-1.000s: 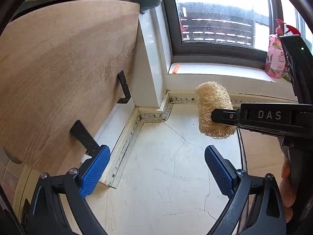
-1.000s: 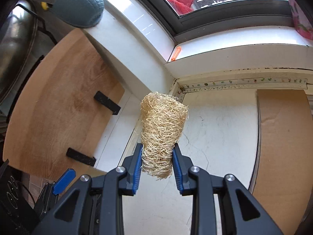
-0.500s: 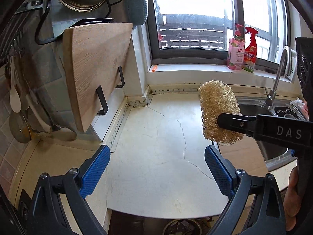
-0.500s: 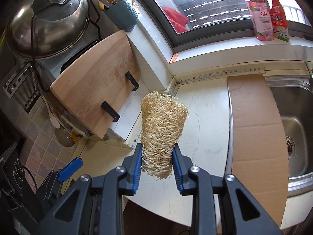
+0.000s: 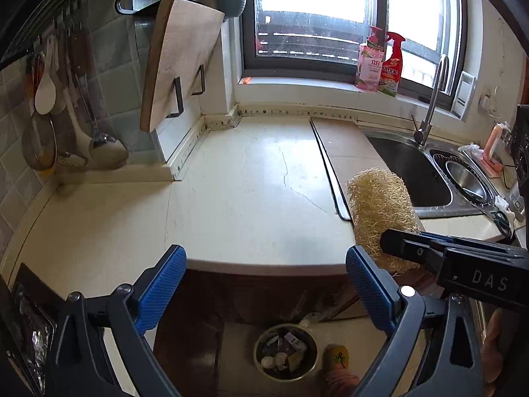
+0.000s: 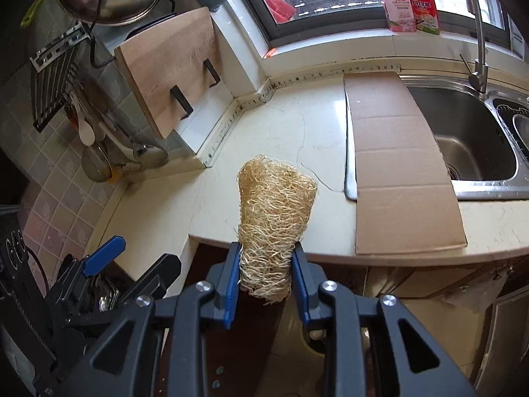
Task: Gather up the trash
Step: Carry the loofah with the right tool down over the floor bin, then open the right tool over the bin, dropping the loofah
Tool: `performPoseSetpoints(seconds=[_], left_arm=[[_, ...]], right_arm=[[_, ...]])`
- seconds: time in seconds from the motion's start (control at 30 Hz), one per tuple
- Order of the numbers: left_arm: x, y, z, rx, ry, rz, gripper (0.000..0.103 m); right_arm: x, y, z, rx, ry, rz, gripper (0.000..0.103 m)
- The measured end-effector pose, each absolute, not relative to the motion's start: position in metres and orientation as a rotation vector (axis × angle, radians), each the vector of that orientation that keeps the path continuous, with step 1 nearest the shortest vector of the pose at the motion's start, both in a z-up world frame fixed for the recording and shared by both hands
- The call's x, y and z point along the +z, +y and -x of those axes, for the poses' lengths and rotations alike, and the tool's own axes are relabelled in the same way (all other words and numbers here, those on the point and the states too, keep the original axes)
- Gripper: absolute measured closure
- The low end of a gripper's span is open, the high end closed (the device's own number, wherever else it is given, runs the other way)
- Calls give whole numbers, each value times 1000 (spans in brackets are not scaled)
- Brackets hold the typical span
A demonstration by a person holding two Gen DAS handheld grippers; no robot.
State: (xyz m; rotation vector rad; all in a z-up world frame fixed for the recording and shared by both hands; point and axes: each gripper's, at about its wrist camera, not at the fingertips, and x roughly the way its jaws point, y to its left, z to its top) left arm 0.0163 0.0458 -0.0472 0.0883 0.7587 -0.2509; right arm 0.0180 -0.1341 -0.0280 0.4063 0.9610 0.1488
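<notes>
While the two grippers hang beyond the counter's front edge, one carries a loofah.
From left: the left gripper (image 5: 264, 284) has its blue pads spread wide with nothing between them; below it a metal bowl of scraps (image 5: 285, 352) stands on the floor. The right gripper (image 6: 264, 284) pinches the lower end of the loofah (image 6: 274, 221), which juts out over the cream countertop (image 6: 281, 125); cardboard sheet (image 6: 396, 165) and sink (image 6: 472, 145) lie further right.

A cracked cream countertop (image 6: 271, 139) carries a flattened cardboard sheet (image 6: 396, 152) at three o'clock, beside the sink; a trash-filled metal bowl (image 5: 285, 350) sits on the floor (image 5: 238, 357) at six.
</notes>
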Motion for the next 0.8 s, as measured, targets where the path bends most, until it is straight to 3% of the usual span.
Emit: performPoseSetpoints(seconds=[0.33,0.8], left_arm=[[-143,64,3,-224,921,-16,7],[-353,70,-6,-139,1194,23,7]], right_arm=[[-97,-117,20,116,1111,-300,74],[-303,-120,24,64,1404,-339,74]])
